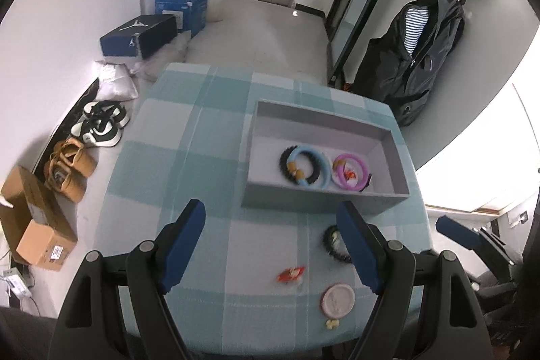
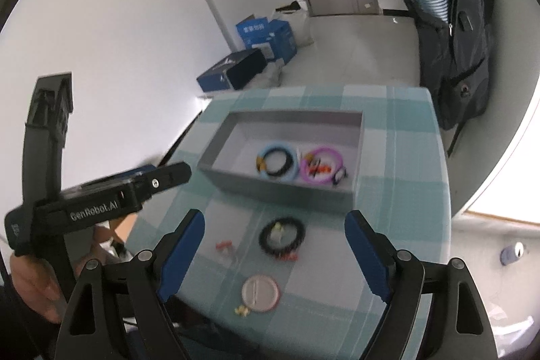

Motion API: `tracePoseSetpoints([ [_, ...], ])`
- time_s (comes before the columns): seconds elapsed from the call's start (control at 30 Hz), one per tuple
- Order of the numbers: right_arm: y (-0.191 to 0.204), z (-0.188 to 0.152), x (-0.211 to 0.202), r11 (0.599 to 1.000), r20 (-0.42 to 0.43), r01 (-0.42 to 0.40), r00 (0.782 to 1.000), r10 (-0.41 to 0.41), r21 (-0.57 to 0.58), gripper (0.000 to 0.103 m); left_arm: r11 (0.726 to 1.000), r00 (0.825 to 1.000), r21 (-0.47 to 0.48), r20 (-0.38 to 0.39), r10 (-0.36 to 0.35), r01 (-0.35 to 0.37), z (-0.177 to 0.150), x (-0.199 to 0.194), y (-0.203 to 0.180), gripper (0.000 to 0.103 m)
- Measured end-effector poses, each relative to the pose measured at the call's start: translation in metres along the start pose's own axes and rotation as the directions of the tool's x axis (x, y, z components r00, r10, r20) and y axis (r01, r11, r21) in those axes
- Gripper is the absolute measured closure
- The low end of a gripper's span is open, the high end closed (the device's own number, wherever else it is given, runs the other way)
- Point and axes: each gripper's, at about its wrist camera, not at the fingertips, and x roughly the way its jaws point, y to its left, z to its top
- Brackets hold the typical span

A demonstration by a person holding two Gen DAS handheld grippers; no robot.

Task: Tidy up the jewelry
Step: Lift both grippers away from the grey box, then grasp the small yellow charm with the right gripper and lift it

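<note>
Both grippers were empty, jaws apart, above the near edge of the table. No earlier frame being given, only the present stance is recorded.

Black bracelet: lay flat on the checked cloth, outside the tray and just in front of its near wall. In the right wrist view it sat at frame centre, directly ahead of the right gripper and between the lines of its two fingers. In the left wrist view the same bracelet sat lower right, partly hidden behind the right-hand finger of the left gripper, hence off that tool's axis.

Judgement: the right gripper was the better placed; a straight forward-and-down reach would bring the ring between its fingers. A ring has no long axis, so wrist roll matters little.

Nearby loose items:
- red charm, left of the bracelet;
- pink disc, nearer the camera;
- yellow beads, just beside the disc.

Already in the tray: a blue ring and a pink ring, side by side, each with smaller pieces inside it.

The left gripper body showed at the left of the right wrist view, held by a hand.
</note>
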Motion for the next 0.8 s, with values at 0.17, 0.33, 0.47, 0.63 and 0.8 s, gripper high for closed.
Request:
tracePoseSetpoints([
  [0.17,0.002,-0.024,0.006,1.0,-0.054,-0.004,0.999,0.005,0.012,0.018,1.0,1.0,0.0,-0.009,0.013,-0.013,-0.016,-0.004,0.005,0.026],
  [0.33,0.015,-0.046,0.019,0.999,-0.138,-0.045,0.989,0.046,0.008,0.021,1.0,1.0,-0.006,-0.013,0.026,-0.027,-0.024,-0.004,0.013,0.025],
  [0.47,0.029,-0.059,0.025,0.998,-0.163,-0.049,0.986,0.042,-0.039,0.031,1.0,1.0,-0.004,-0.02,0.023,-0.023,-0.031,-0.004,0.017,0.025],
  [0.63,0.035,-0.071,0.041,0.998,-0.223,-0.045,0.974,0.035,-0.038,0.053,1.0,1.0,-0.011,-0.023,0.015,-0.015,-0.036,-0.007,0.024,0.025],
  [0.8,0.038,-0.077,0.051,0.999,-0.25,-0.004,0.968,-0.007,-0.043,0.06,1.0,0.998,-0.022,-0.055,0.004,-0.005,-0.045,-0.009,0.03,0.025],
])
